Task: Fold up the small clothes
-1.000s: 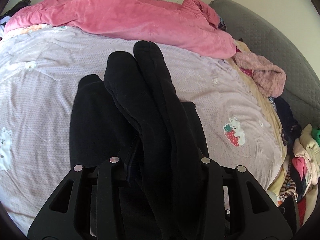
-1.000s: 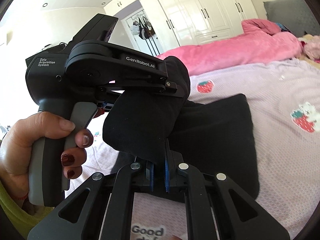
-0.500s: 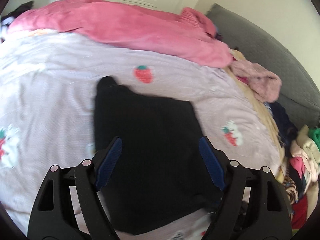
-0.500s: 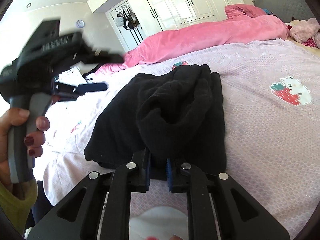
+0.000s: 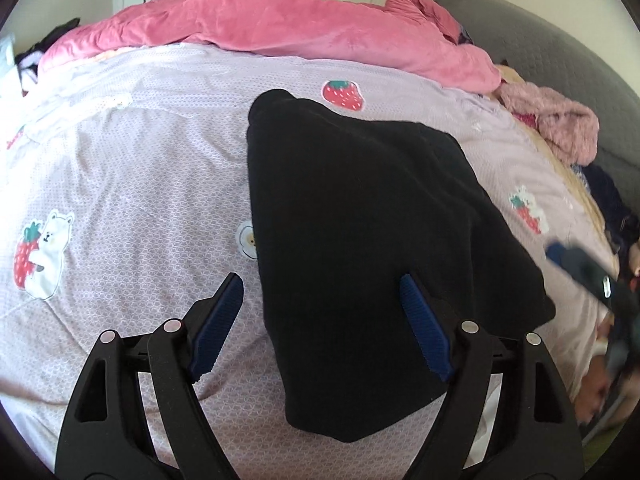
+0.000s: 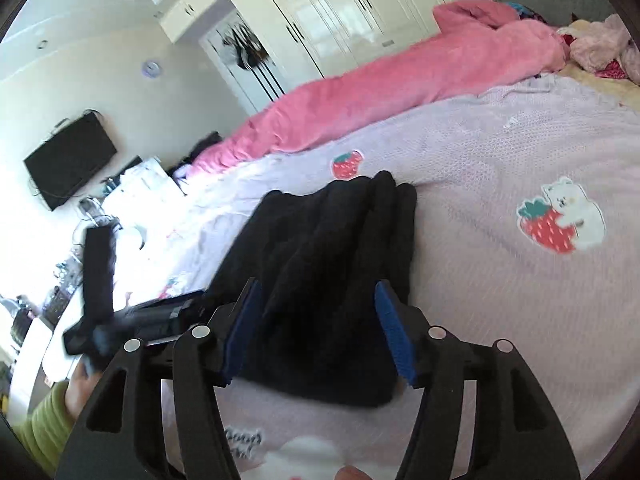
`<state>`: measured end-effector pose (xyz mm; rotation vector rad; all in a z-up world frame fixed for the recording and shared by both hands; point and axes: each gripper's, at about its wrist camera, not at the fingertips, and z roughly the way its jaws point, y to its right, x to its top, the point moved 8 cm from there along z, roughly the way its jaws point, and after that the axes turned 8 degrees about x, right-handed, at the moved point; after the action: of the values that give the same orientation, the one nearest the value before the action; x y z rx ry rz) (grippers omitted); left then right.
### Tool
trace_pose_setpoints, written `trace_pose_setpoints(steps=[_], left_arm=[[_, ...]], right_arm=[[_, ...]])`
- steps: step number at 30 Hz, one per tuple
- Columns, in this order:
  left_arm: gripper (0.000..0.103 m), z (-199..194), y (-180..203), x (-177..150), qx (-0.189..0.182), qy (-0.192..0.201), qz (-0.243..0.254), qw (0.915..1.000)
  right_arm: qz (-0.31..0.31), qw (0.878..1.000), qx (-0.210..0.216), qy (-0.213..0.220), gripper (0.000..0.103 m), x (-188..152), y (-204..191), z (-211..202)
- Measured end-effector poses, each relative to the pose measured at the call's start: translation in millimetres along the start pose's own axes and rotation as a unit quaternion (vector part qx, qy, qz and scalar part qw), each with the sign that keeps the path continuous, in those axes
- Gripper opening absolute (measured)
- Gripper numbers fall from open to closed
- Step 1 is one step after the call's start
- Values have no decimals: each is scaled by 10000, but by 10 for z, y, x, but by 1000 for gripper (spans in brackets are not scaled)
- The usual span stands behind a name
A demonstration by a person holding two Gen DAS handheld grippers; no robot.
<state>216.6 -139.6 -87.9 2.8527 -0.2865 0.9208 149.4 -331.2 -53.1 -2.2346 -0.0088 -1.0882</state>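
Observation:
A black garment (image 5: 360, 220) lies folded in a thick stack on the lilac bedspread (image 5: 140, 184). My left gripper (image 5: 320, 280) hovers over its near end, open wide, the blue pads clear of the cloth. In the right wrist view the same black garment (image 6: 332, 260) lies between the fingers of my right gripper (image 6: 318, 285). Those jaws are opening and the pads do not press on the cloth. The left gripper (image 6: 120, 320) shows blurred at the left there, held by a hand with a green sleeve (image 6: 44, 428). The right gripper (image 5: 580, 272) shows blurred at the right edge of the left wrist view.
A pink duvet (image 5: 300, 32) is heaped along the far side of the bed. A fluffy pink garment (image 5: 560, 128) and a pile of mixed clothes (image 5: 612, 208) lie by the grey padded headboard (image 5: 560, 52). White wardrobes (image 6: 360, 12), a wall television (image 6: 68, 160) and a cluttered desk (image 6: 60, 280) stand beyond.
A second ago both grippers held the black garment lifted. It now lies folded on the bed. The left jaws opened first, then the right ones, and both grippers drew back.

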Motion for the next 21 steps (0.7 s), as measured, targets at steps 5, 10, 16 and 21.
trace_pose_setpoints(steps=[5, 10, 16, 21], left_arm=[[73, 26, 52, -45, -50, -36, 45, 10000], [73, 21, 52, -48, -78, -42, 52, 9999], [73, 22, 58, -54, -129, -49, 9, 9999], [73, 1, 63, -57, -126, -43, 14, 9999]], right_arm=[[523, 9973, 84, -502, 61, 213, 192, 396], [537, 9949, 57, -855, 68, 251, 238, 636], [292, 9946, -184, -976, 51, 202, 205, 725], [65, 9960, -258, -854, 24, 235, 173, 759]])
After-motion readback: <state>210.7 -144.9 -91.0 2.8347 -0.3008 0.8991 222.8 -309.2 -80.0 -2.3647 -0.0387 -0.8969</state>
